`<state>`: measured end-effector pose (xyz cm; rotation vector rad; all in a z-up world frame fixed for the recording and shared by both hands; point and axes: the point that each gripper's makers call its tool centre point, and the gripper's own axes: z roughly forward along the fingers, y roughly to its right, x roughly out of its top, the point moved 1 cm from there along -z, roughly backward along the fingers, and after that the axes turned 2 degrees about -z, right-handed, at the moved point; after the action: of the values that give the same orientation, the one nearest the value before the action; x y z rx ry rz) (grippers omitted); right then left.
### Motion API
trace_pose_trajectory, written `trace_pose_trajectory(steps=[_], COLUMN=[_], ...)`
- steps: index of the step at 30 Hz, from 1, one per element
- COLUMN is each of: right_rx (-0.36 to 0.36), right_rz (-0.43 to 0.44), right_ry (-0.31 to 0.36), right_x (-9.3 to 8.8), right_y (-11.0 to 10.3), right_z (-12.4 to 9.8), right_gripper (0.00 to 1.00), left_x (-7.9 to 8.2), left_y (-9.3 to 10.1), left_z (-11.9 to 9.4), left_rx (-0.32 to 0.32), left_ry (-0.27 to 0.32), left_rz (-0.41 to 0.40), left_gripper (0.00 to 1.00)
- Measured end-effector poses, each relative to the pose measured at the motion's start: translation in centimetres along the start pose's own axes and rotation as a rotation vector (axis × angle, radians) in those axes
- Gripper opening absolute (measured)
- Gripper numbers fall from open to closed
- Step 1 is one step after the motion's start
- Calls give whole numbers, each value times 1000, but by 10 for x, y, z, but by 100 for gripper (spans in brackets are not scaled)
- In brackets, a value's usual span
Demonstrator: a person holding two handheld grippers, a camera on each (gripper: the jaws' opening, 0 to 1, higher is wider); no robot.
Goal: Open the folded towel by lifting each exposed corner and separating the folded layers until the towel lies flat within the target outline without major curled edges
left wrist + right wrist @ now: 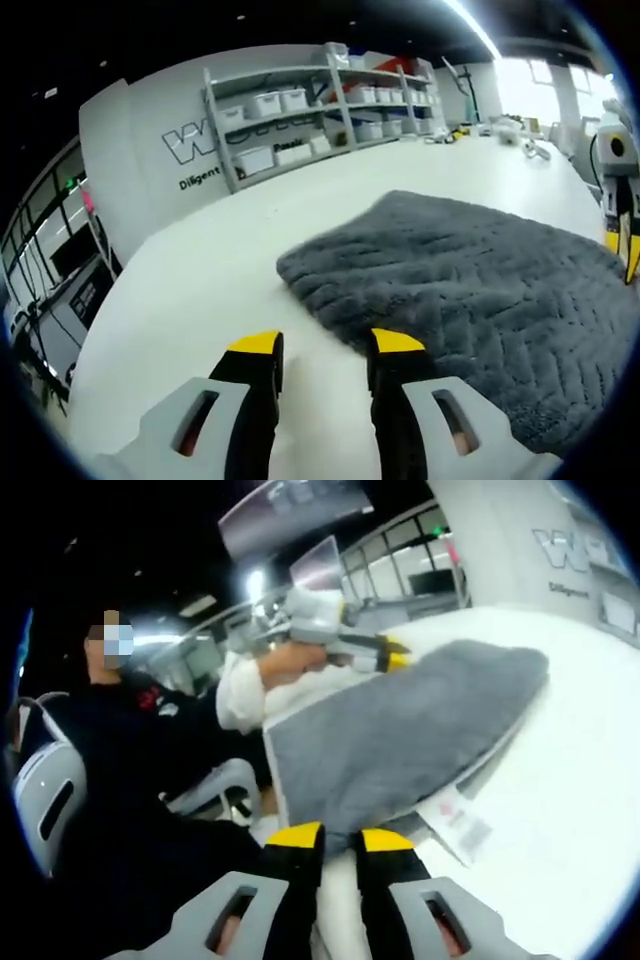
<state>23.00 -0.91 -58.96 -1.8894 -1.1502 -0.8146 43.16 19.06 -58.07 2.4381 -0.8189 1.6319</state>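
A grey towel (470, 290) with a herringbone weave lies on the white table (200, 270). My left gripper (326, 345) hovers just short of the towel's near left corner, open, with nothing between its yellow-tipped jaws. My right gripper (622, 240) comes in at the right edge, over the towel's far side. In the right gripper view, my right gripper (340, 838) has its jaws close together on the near edge of the towel (400, 730), which slopes up off the table (570, 780). A white label (455, 825) shows under that edge. The left gripper (390, 658) is at the towel's far end.
Grey shelving (300, 110) with white bins lines the wall beyond the table. Small items (510, 130) sit at the table's far end. A person in dark clothes (120, 780) is beside the table's edge, with a pale chair (40, 790) behind.
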Motion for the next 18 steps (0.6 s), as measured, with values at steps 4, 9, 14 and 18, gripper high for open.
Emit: trace_pose_trajectory(steps=[4, 9, 14, 18], right_rx=[0, -9, -25, -44], right_rz=[-27, -59, -69, -84], right_ry=[11, 20, 22, 20], right_x=[2, 4, 6, 10], right_y=[0, -1, 2, 6], right_z=[-3, -8, -14, -19], right_gripper=[11, 13, 15, 15], left_x=[2, 10, 24, 35], left_y=[2, 1, 6, 10], left_z=[-1, -9, -23, -31], left_rx=[-2, -11, -43, -62], left_ry=[10, 48, 112, 131], left_rz=[29, 4, -46, -39], left_gripper=[31, 31, 31, 32])
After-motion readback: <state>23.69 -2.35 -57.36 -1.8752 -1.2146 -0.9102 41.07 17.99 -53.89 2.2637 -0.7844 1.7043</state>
